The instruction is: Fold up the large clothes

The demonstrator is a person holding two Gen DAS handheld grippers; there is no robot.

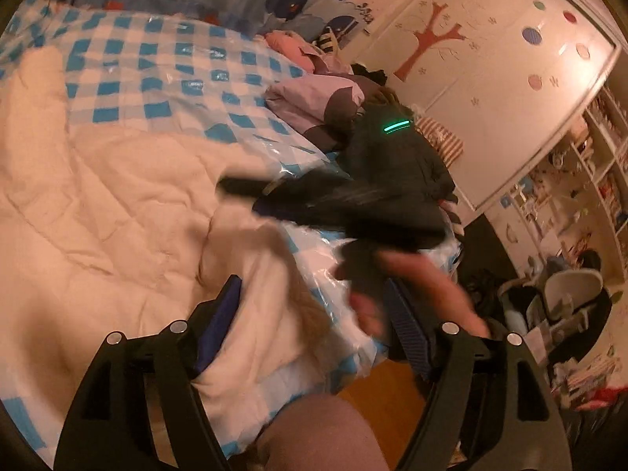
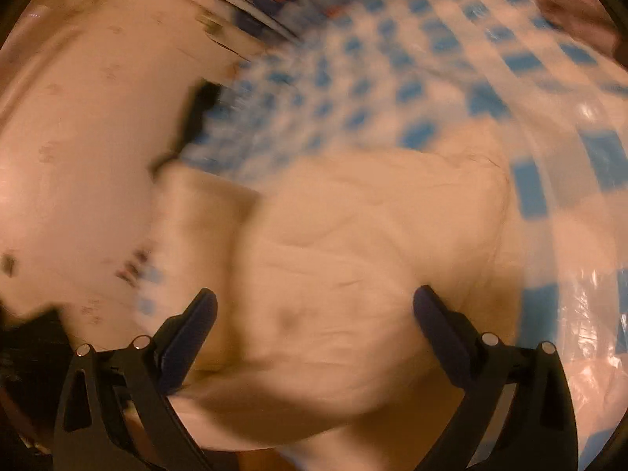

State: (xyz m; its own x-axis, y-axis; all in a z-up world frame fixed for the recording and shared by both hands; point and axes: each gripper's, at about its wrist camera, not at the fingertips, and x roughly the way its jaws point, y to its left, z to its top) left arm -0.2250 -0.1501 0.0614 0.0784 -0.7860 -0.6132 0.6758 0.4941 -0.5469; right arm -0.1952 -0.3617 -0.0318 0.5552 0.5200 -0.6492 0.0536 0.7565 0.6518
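A large cream quilted garment (image 1: 117, 204) lies spread on a bed with a blue-and-white checked cover (image 1: 157, 74). My left gripper (image 1: 314, 306) is open above the garment's near edge by the bed's side. My right gripper shows blurred in the left wrist view (image 1: 373, 204), with its green light, held by a hand (image 1: 416, 290). In the right wrist view the right gripper (image 2: 314, 306) is open over the cream garment (image 2: 353, 243), not touching it. That view is motion-blurred.
A pile of folded purple and dark clothes (image 1: 322, 102) sits at the bed's far right edge. A white wardrobe (image 1: 490, 59) with stickers stands behind. Shelves (image 1: 581, 188) and a chair (image 1: 565, 306) stand at right. A wooden floor (image 1: 384, 384) shows below the bed.
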